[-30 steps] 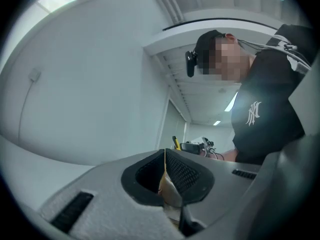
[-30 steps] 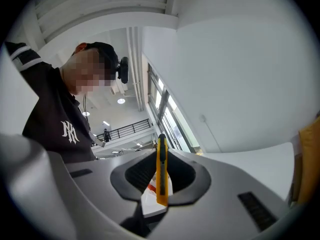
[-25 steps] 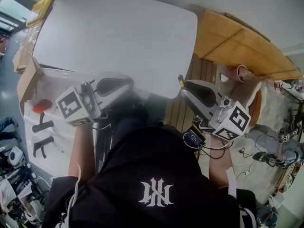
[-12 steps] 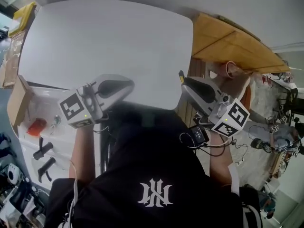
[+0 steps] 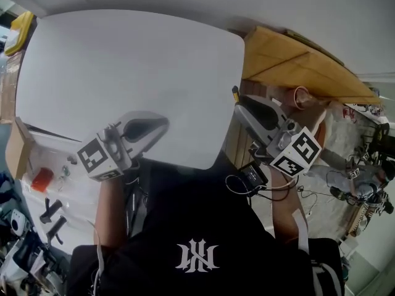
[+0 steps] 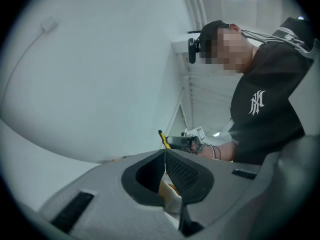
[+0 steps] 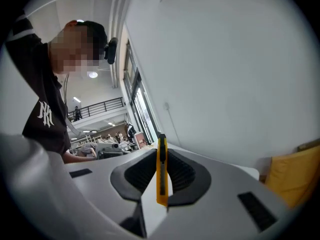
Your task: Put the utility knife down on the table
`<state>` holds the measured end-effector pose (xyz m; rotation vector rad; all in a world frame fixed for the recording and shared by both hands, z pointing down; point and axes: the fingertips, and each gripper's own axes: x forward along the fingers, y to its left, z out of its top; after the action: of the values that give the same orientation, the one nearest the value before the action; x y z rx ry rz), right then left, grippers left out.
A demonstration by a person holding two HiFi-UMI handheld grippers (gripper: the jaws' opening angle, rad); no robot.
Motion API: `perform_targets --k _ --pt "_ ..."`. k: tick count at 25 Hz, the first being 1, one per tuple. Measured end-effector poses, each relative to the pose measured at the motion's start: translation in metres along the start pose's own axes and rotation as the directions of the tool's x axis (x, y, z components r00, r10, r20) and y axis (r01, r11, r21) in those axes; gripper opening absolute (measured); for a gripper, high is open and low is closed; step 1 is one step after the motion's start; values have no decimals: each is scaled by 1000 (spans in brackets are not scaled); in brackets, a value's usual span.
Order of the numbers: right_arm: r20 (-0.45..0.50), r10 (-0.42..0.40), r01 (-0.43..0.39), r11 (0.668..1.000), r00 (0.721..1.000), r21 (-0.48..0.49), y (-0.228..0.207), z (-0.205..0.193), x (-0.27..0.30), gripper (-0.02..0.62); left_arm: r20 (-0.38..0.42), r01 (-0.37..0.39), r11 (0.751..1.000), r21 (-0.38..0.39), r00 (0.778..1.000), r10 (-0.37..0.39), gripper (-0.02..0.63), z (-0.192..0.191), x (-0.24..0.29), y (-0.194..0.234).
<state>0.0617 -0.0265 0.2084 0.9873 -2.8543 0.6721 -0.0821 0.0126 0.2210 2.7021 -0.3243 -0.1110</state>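
In the right gripper view a yellow utility knife point(image 7: 161, 171) stands on edge, clamped between the black pads of my right gripper point(image 7: 161, 159), which is shut on it. The head view shows that right gripper point(image 5: 239, 106) just off the right edge of the white table point(image 5: 129, 66), with the knife's yellow tip point(image 5: 235, 94) poking out beside the edge. My left gripper point(image 5: 162, 121) hovers over the table's near edge. Its jaws meet in a thin line with nothing between them point(image 6: 165, 154). From the left gripper view the knife point(image 6: 162, 139) shows far off.
A wooden board point(image 5: 296, 57) lies right of the table. At the left a white shelf point(image 5: 74, 202) carries an orange object point(image 5: 42, 179) and black handles point(image 5: 52, 217), beside a cardboard box point(image 5: 15, 150). Cables and gear lie on the floor at the right point(image 5: 355, 190).
The head camera has shifted, so the table sits lower and more to the left in view. Both grippers hold nearly the same pose, and the knife stays clamped in the right one.
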Motion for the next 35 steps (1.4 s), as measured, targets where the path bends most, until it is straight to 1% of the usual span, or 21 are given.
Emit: perform_targets --k 2,4,7,9,11,13,16,18,20,22,24,26,27,30,35 --pt "-25 -37 37 999 999 -16 -46 -4 6 55 3 -27 1000 -14 1000 27 8 -5 22 22" --pt "-38 -61 61 998 997 -15 -89 -11 12 55 -21 -56 998 -7 998 55 8 -15 44 43" --pt "-54 -42 44 999 998 25 -149 -31 27 55 -69 -110 994 -10 992 109 8 -36 77 75" --pt "-70 -28 30 999 997 34 -186 -49 47 55 -74 -138 990 -23 988 136 8 -47 94 99" --pt "-113 -40 40 999 993 -3 -221 -72 67 55 -68 -153 988 -28 986 151 8 -55 112 123" --pt "-169 -72 63 996 983 -60 -254 -95 82 55 -80 -154 988 -12 985 152 8 -67 128 141" --pt "-225 -130 100 985 966 -140 -298 -119 101 55 -127 -140 989 47 981 144 8 -86 146 169" --pt "-262 -151 103 977 953 -187 -321 -131 111 55 -170 -129 988 79 975 141 8 -102 156 186" --pt "-307 -151 80 970 940 -231 -332 -141 121 55 -190 -128 988 84 971 142 8 -116 162 199" --pt "-354 -138 38 960 925 -276 -330 -151 132 55 -189 -130 988 79 971 143 8 -124 162 205" --pt "-410 -139 -6 943 902 -332 -328 -159 139 55 -185 -127 989 74 973 139 8 -128 163 207" --pt "-457 -152 -43 920 876 -389 -328 -168 140 55 -175 -125 991 51 976 132 8 -132 169 208" --pt "-469 -158 -55 911 869 -410 -328 -171 139 55 -171 -123 992 40 977 128 8 -133 172 207" --pt "-481 -172 -61 900 860 -432 -329 -178 139 55 -170 -123 992 26 977 126 8 -136 178 208" --pt "-500 -161 -78 903 851 -423 -331 -183 140 55 -178 -134 991 27 974 137 8 -141 179 209"
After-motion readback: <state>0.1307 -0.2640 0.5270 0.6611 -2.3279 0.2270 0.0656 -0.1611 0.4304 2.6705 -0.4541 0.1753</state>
